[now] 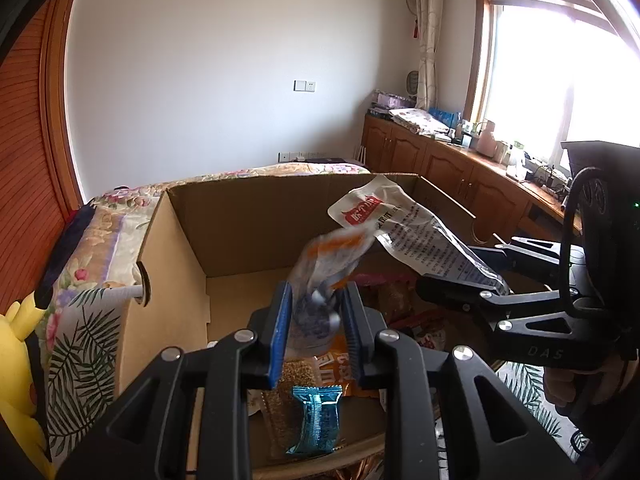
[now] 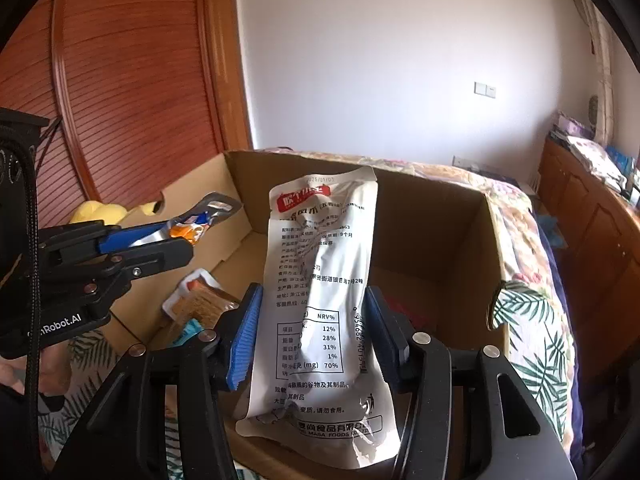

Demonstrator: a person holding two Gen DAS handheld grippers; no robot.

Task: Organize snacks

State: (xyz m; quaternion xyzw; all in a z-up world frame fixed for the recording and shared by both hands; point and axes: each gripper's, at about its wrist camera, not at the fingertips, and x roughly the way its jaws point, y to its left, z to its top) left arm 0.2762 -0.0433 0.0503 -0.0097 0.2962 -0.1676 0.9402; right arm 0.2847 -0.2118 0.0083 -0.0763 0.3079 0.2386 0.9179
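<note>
The left claw [image 1: 316,332] is closed on a small silvery snack pouch with orange print [image 1: 328,264], pinched between its blue pads [image 1: 280,336] and blurred in the left wrist view; the right wrist view shows the same pouch [image 2: 200,224] sticking out past the fingers above the left side of the box. The right claw [image 2: 312,332] grips a long white foil snack bag with a red label and black printed text [image 2: 320,280], holding it by its lower half so the bag stands up over the box; in the left wrist view that bag [image 1: 404,232] slants up from the right claw [image 1: 460,276] on the right.

Both hover over an open brown cardboard box [image 1: 240,220] resting on a floral-patterned bed [image 1: 92,240]. On the box floor near the front lie a small blue foil-wrapped snack [image 1: 316,420], an orange packet of seed-like snack [image 1: 328,372] beneath it, and reddish packets [image 1: 416,324] to the right. A yellow plush toy [image 1: 20,360] sits on the bed left of the box.
</note>
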